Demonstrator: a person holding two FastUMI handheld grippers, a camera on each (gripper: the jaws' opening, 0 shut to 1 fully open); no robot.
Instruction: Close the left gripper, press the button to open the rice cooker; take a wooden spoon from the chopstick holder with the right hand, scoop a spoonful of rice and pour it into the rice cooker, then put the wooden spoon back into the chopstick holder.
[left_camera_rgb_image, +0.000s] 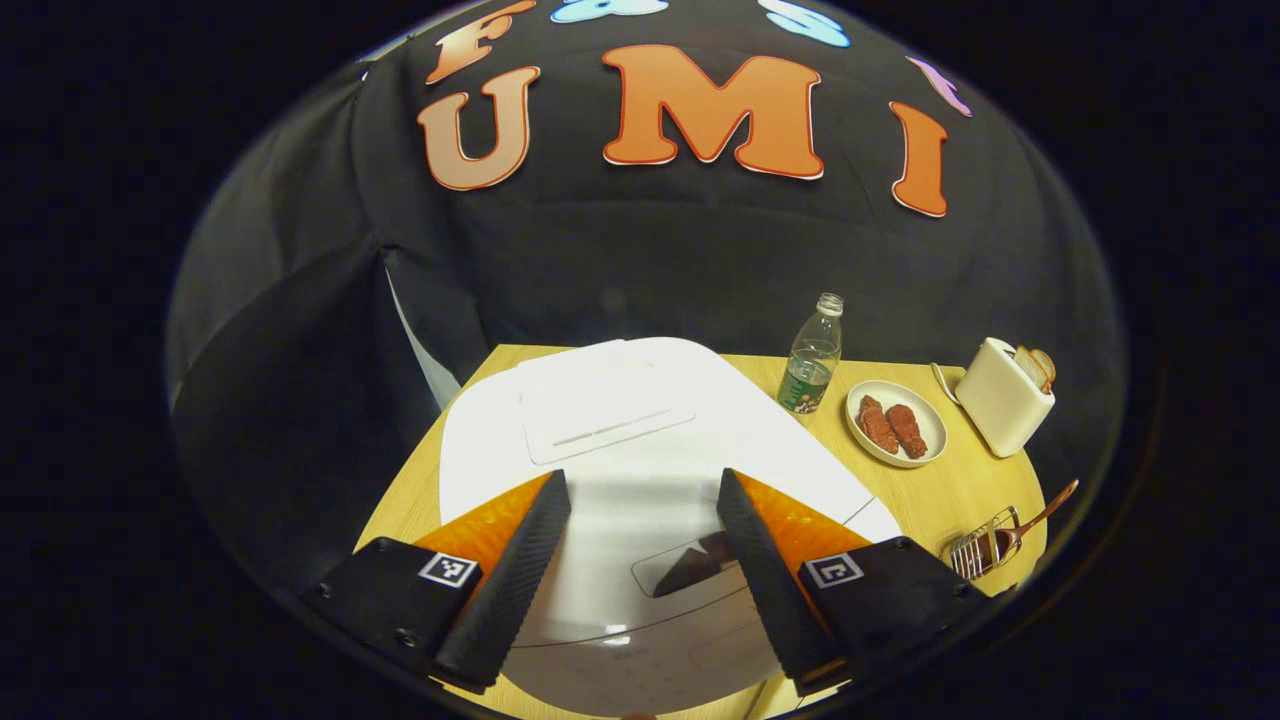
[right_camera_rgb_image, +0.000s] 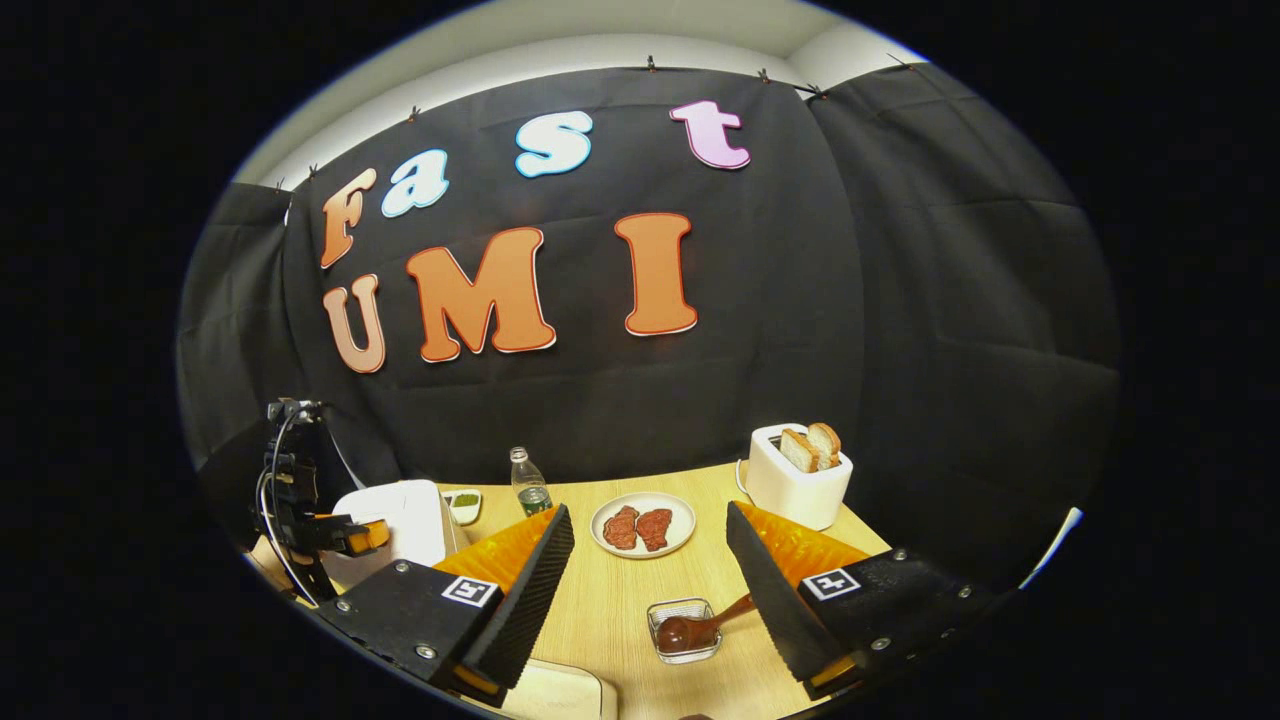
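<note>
- Black cloth hangs behind a light wooden table (right_camera_rgb_image: 620, 610) that fills the lower part of both views.
- In the left gripper view, the left gripper (left_camera_rgb_image: 640, 510) hovers over the white rice cooker with a rounded closed lid (left_camera_rgb_image: 640, 430). Its two black fingers with orange sides stand wide apart and grasp nothing.
- Between these fingers, low in the frame, a grey oval button panel (left_camera_rgb_image: 690, 565) lies on the front of the cooker; the fingers do not touch it, as far as I can tell.
- At the lower right of the same view, the small wire chopstick holder (left_camera_rgb_image: 975, 550) carries the brown wooden spoon (left_camera_rgb_image: 1020, 525), its handle pointing to the upper right.
- The right gripper view looks from farther back. The right gripper (right_camera_rgb_image: 645, 545) is released too, fingers spread and empty, above the table.
- Between its fingers, at the bottom centre, the same holder and spoon are seen, the spoon's bowl inside the holder.
- This view shows the left gripper from outside, at the lower left, just beside the cooker, and a small dish with something green behind the cooker (right_camera_rgb_image: 463, 503).
- Both views share the clear plastic bottle (left_camera_rgb_image: 812, 355), the white plate with two reddish-brown pieces (left_camera_rgb_image: 895, 425) and the cream toaster with bread slices (left_camera_rgb_image: 1005, 395).
</note>
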